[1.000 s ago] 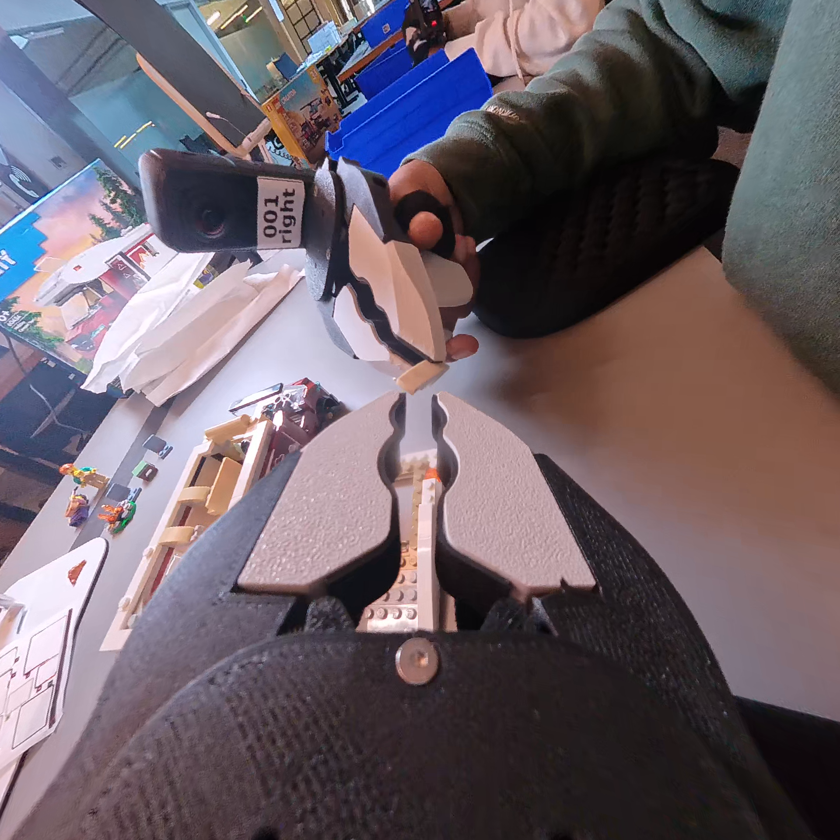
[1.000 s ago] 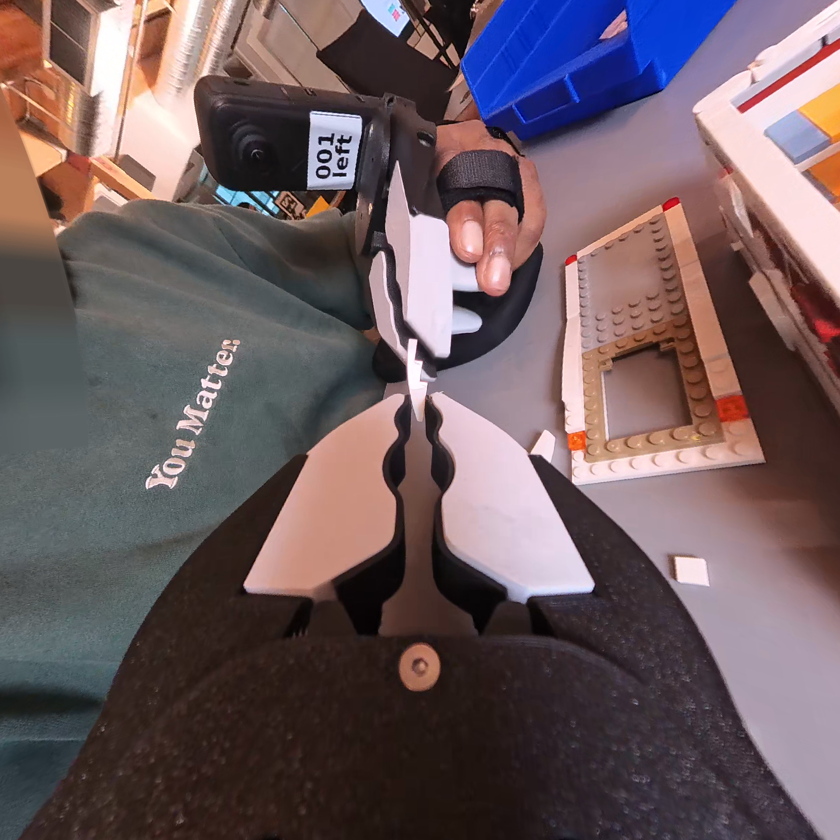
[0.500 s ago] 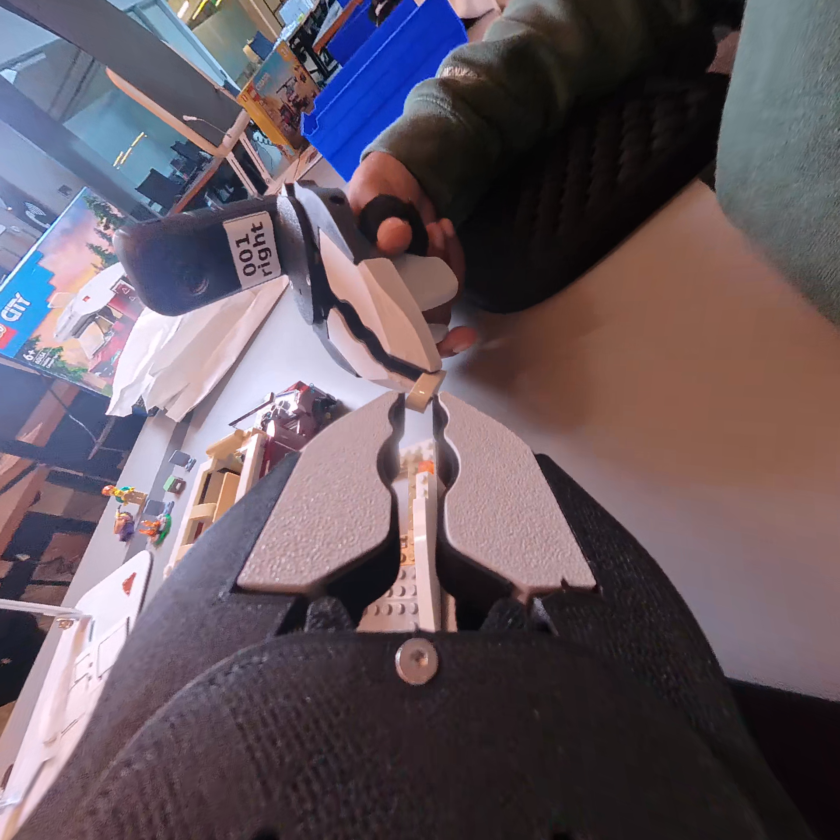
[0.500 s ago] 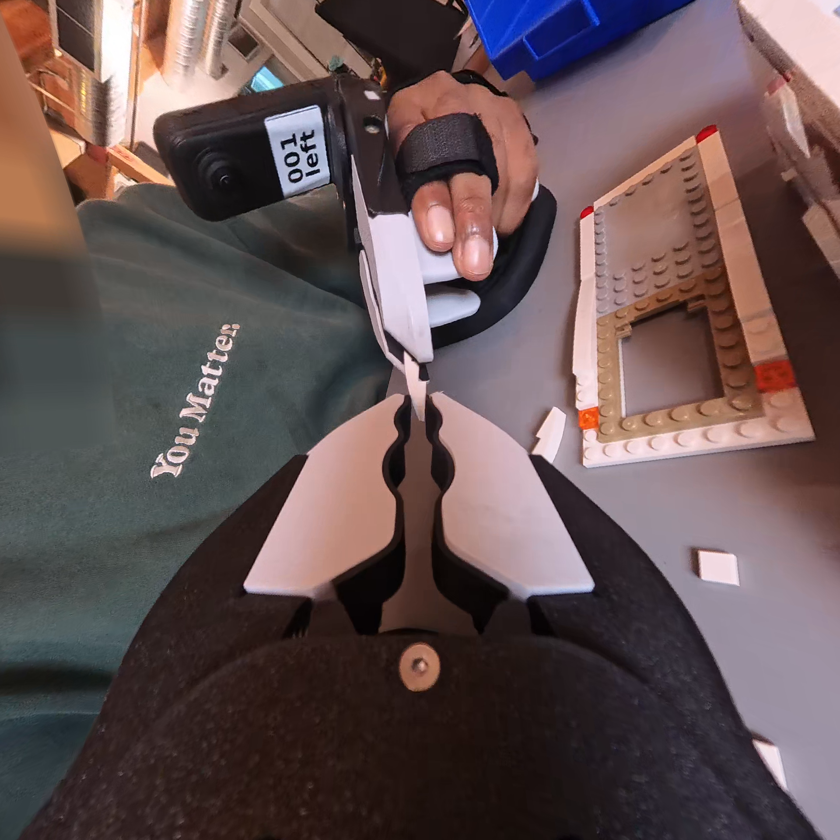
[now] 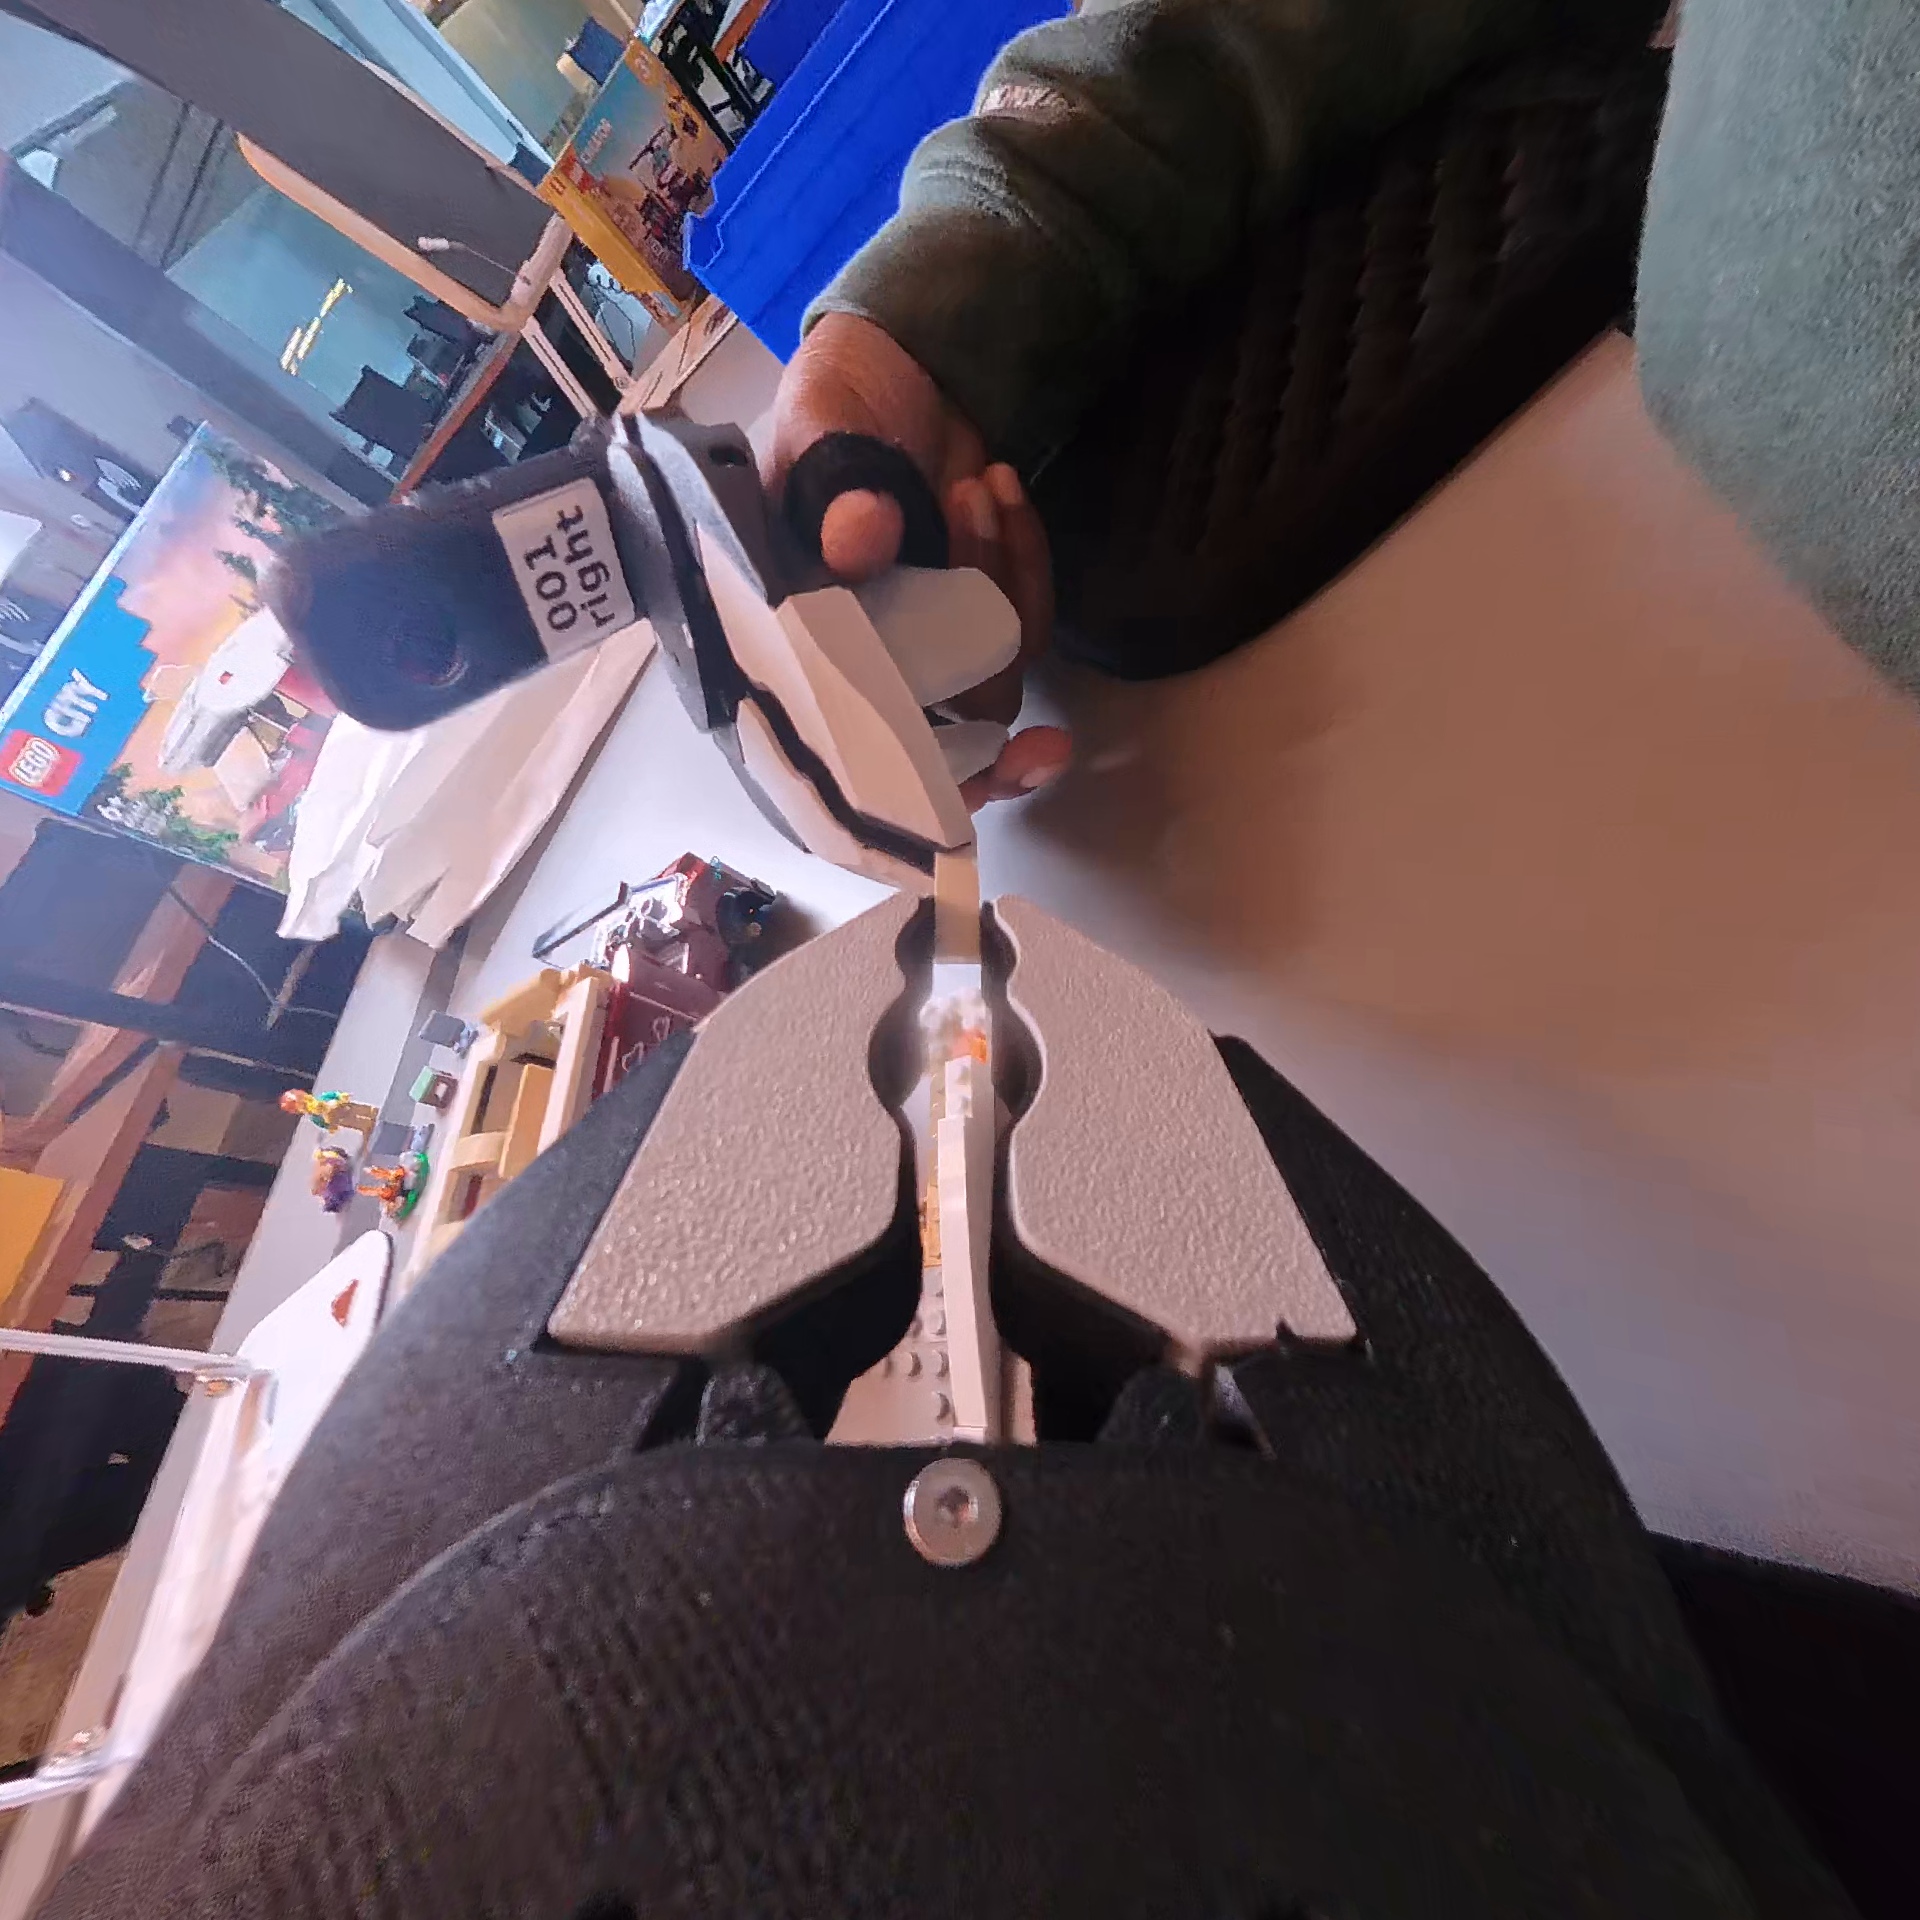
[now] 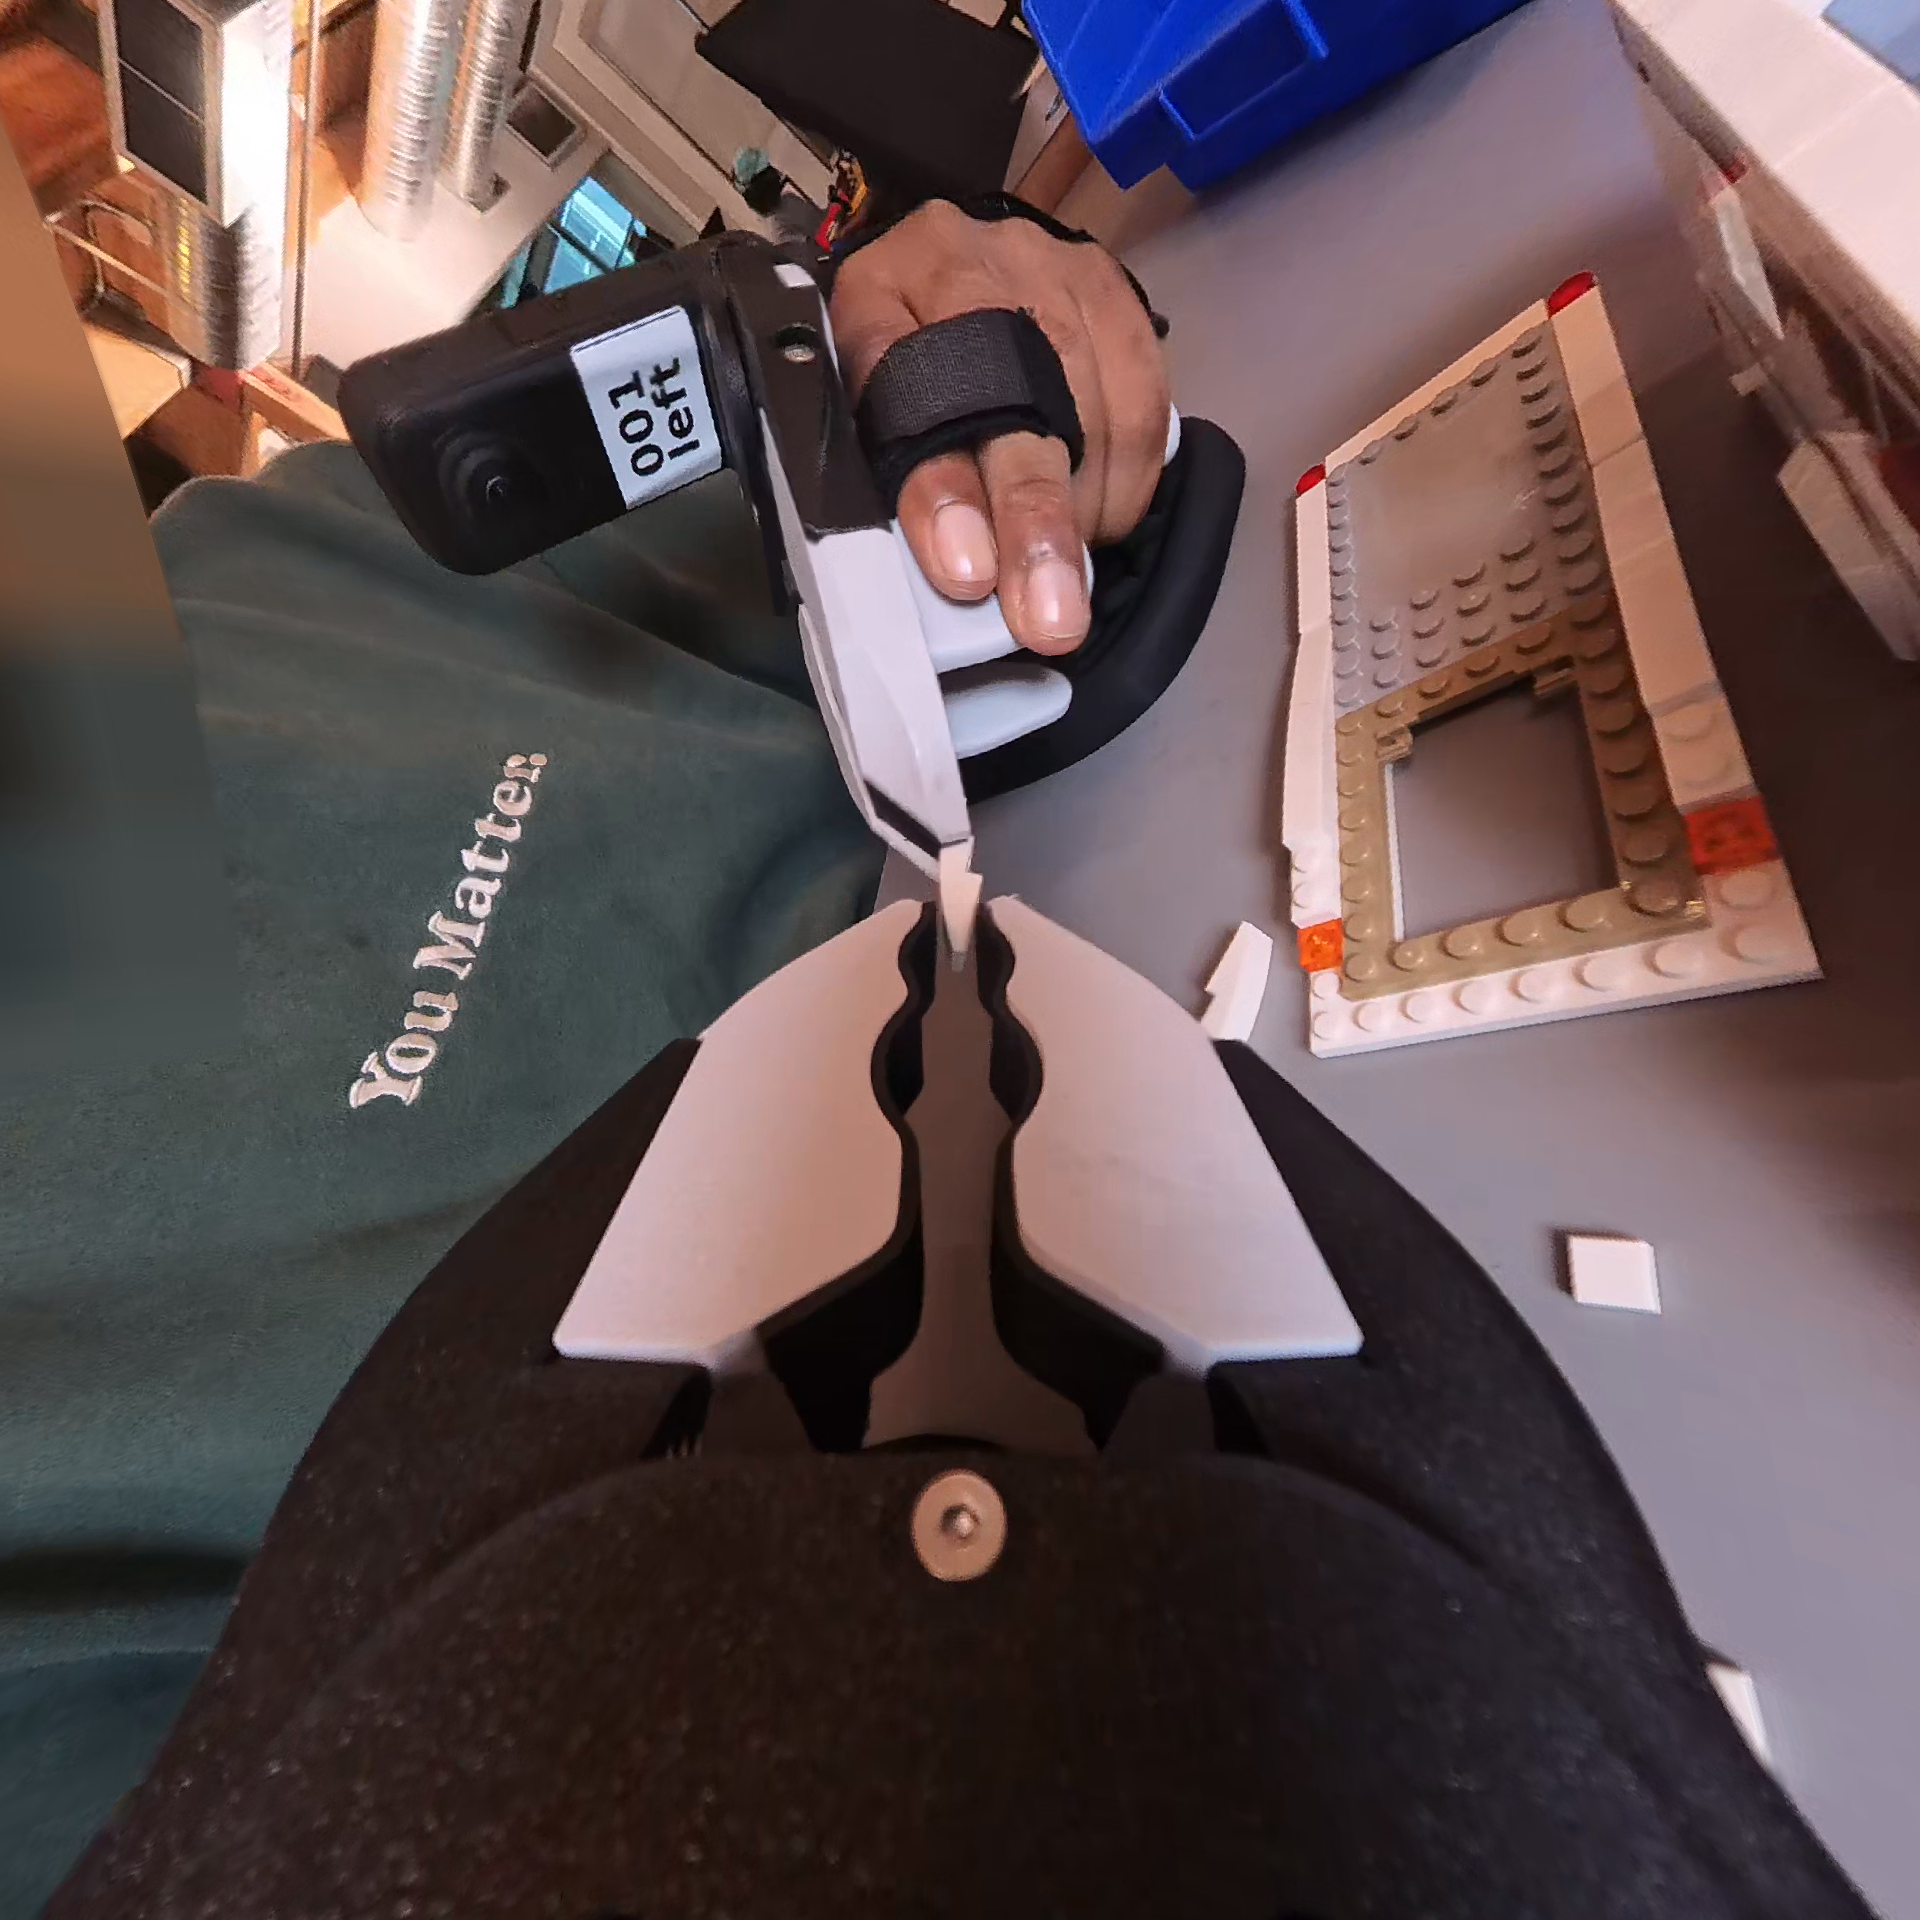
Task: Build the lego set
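My two grippers meet tip to tip above the grey table. A small white tile stands between the tips of my left gripper, whose pads press on its sides. In the right wrist view the left gripper grips the tile by its far end. The tile's near end reaches in between the pads of my right gripper, with thin gaps on both sides, so the right gripper is open. The right gripper's tips sit at the tile's top end in the left wrist view.
A flat brick plate assembly with a square hole lies to the right, with a white curved piece and a white square tile near it. A blue bin, a toy box, paper bags and a part-built model lie farther off. My left and right fingertips are right by each other. The white curved piece lies around 5 centimetres away from my right fingertips.
The tile was held at the right gripper's tip and has been brought into the left jaws. The left pads have closed on it and the right pads have eased apart.
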Demonstrator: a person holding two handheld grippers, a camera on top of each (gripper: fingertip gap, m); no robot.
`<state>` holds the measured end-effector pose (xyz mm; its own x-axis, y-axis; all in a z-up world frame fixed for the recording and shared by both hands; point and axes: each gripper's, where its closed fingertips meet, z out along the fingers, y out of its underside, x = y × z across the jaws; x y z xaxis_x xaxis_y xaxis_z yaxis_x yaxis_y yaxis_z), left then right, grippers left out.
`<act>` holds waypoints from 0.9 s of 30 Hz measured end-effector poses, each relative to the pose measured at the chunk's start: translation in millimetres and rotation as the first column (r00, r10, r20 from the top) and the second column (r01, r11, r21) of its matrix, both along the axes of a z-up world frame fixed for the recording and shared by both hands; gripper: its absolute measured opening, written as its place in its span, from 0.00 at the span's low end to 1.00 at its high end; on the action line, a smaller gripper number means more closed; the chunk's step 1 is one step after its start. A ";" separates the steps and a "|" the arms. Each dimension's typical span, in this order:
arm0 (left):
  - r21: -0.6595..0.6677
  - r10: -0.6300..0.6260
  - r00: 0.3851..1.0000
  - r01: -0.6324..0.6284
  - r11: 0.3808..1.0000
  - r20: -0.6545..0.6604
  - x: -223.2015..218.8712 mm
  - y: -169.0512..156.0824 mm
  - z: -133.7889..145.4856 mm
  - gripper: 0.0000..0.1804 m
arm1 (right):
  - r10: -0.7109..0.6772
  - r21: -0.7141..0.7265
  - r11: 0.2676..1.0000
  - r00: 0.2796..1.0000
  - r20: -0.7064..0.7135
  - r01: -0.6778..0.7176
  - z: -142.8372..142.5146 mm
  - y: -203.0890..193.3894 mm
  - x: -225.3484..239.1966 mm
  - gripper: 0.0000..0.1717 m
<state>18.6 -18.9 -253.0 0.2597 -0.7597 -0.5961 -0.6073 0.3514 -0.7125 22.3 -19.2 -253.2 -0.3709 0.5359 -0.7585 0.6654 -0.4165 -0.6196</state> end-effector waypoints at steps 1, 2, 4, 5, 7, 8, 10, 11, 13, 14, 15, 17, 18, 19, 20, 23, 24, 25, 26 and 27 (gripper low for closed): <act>-0.027 0.013 1.000 -0.013 1.000 0.015 -1.4 1.7 0.1 0.05 | -0.016 0.025 1.000 1.000 -0.019 0.017 1.7 2.8 -0.9 0.08; -0.060 0.039 0.999 -0.036 0.998 0.037 -4.2 5.3 0.4 0.05 | -0.045 0.075 0.996 0.997 -0.058 0.049 4.9 8.2 -2.5 0.11; -0.164 0.094 0.990 -0.077 0.983 0.101 -11.1 12.6 1.4 0.04 | -0.100 0.230 0.964 0.981 -0.164 0.136 14.9 21.9 -3.9 0.13; -0.245 0.118 0.984 -0.082 0.966 0.135 -14.0 14.8 0.5 0.04 | -0.108 0.319 0.931 0.968 -0.224 0.178 20.5 27.3 -2.9 0.15; -0.383 0.179 0.963 -0.090 0.919 0.204 -19.8 21.0 0.1 0.04 | -0.090 0.516 0.821 0.947 -0.308 0.246 23.6 35.0 0.2 0.15; -0.437 0.191 0.954 -0.073 0.896 0.231 -20.9 21.8 -0.1 0.04 | -0.072 0.605 0.752 0.944 -0.321 0.263 20.3 37.8 1.1 0.15; -0.513 0.206 0.938 -0.036 0.858 0.278 -20.6 22.2 0.5 0.05 | -0.038 0.719 0.641 0.947 -0.320 0.268 11.4 37.9 -0.8 0.15; -0.539 0.200 0.935 -0.012 0.842 0.293 -19.3 20.8 0.5 0.05 | -0.024 0.747 0.610 0.949 -0.313 0.262 7.0 35.6 -3.2 0.14; -0.558 0.206 0.930 -0.002 0.830 0.304 -18.6 21.4 1.2 0.04 | -0.011 0.782 0.573 0.956 -0.293 0.246 -2.3 31.7 -8.7 0.13; -0.560 0.202 0.931 0.004 0.828 0.305 -18.0 20.7 1.2 0.05 | -0.004 0.793 0.561 0.959 -0.282 0.236 -6.6 30.1 -10.6 0.13; -0.560 0.199 0.932 0.005 0.828 0.303 -17.5 20.2 0.9 0.04 | 0.004 0.796 0.562 0.961 -0.276 0.226 -9.5 27.7 -12.0 0.13; -0.555 0.191 0.939 0.000 0.832 0.287 -16.2 19.3 -1.4 0.05 | 0.010 0.781 0.585 0.961 -0.278 0.219 -11.1 22.3 -14.5 0.12; -0.551 0.187 0.942 -0.003 0.834 0.277 -15.4 18.9 -2.7 0.05 | 0.013 0.774 0.595 0.960 -0.280 0.218 -11.1 20.4 -15.4 0.12; -0.549 0.183 0.946 -0.006 0.836 0.269 -14.6 18.7 -4.0 0.04 | 0.014 0.770 0.601 0.960 -0.280 0.216 -11.2 19.0 -15.9 0.12; -0.549 0.180 0.949 -0.007 0.836 0.261 -13.8 18.4 -5.3 0.04 | 0.014 0.768 0.603 0.960 -0.280 0.215 -11.2 18.4 -16.4 0.12; -0.545 0.171 0.954 -0.009 0.839 0.248 -12.1 17.7 -7.3 0.05 | 0.014 0.773 0.598 0.962 -0.272 0.210 -13.0 17.3 -17.8 0.09; -0.544 0.170 0.955 -0.011 0.839 0.243 -11.7 17.7 -8.0 0.05 | 0.015 0.774 0.598 0.963 -0.270 0.208 -13.3 16.4 -18.4 0.07; -0.542 0.165 0.957 -0.009 0.840 0.239 -11.1 17.0 -8.5 0.05 | 0.013 0.776 0.596 0.963 -0.268 0.208 -13.9 16.4 -19.0 0.06; -0.540 0.161 0.958 -0.009 0.842 0.236 -10.7 16.4 -8.9 0.05 | 0.011 0.779 0.591 0.964 -0.266 0.208 -14.5 16.7 -19.6 0.05; -0.539 0.161 0.959 -0.011 0.842 0.232 -10.6 16.4 -9.3 0.05 | 0.012 0.780 0.591 0.964 -0.264 0.206 -14.8 16.5 -19.7 0.05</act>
